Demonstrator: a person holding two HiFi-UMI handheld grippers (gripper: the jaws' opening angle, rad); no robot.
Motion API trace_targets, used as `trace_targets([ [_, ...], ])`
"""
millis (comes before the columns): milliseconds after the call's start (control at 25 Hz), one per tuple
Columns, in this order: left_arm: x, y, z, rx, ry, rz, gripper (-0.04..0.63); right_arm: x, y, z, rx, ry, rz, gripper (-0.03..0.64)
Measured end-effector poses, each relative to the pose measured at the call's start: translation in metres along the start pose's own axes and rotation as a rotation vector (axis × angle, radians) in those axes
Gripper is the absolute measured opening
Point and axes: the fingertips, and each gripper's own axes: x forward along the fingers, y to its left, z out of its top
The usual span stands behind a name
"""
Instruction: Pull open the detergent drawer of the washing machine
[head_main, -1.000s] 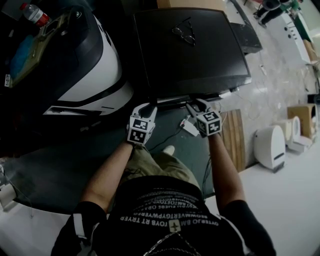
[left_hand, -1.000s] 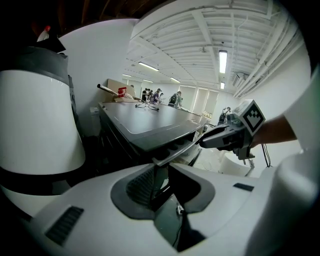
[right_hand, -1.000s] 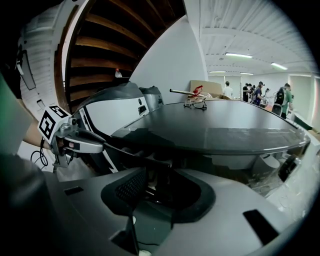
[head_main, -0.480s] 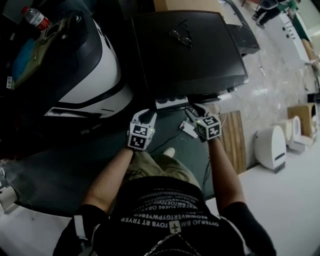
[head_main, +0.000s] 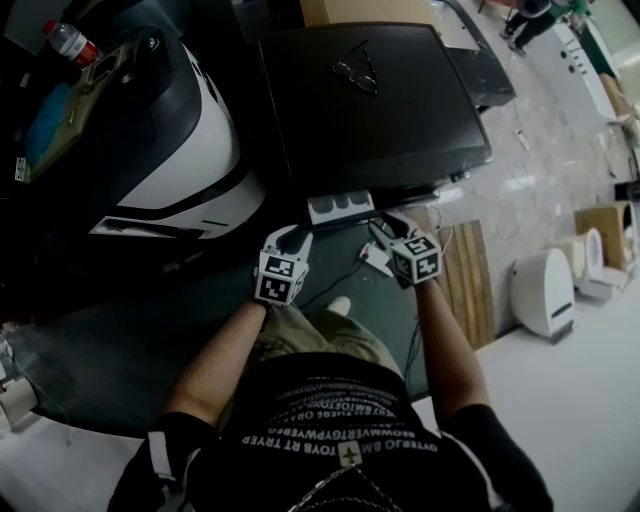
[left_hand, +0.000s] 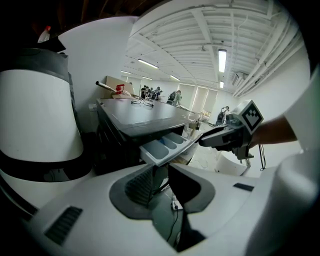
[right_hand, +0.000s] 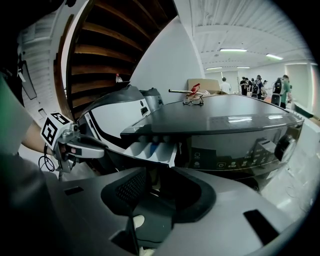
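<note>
**Washing machine with drawer extended.** The dark grey, flat-topped washing machine (head_main: 375, 100) is viewed from above, its front edge toward the person. The pale plastic detergent drawer (head_main: 340, 207), divided into compartments, is shown pulled partly out at the left corner of the machine's front, beside the control panel (right_hand: 240, 150). The left gripper (head_main: 298, 236) is placed at the drawer's left end and the right gripper (head_main: 385, 228) at its right end. The fingers (left_hand: 142, 185) of each are closed on the drawer's dark front panel. A pair of spectacles (head_main: 357, 72) is laid near the rear edge of the machine's top.
</note>
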Motion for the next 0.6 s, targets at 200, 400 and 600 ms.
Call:
trace_targets([
  [200,-0.003,-0.006,-0.006,0.009,0.007,-0.004,0.089,-0.002,0.001,-0.009,0.006,-0.015,0.009,0.132],
  [400,-0.006,-0.010,-0.009,0.012,0.007,-0.006,0.089,-0.006,0.003,-0.013,0.012,-0.015,0.010,0.132],
  [600,-0.008,-0.015,-0.013,0.016,0.010,-0.008,0.089,-0.011,0.007,-0.015,0.035,-0.023,0.022,0.132],
])
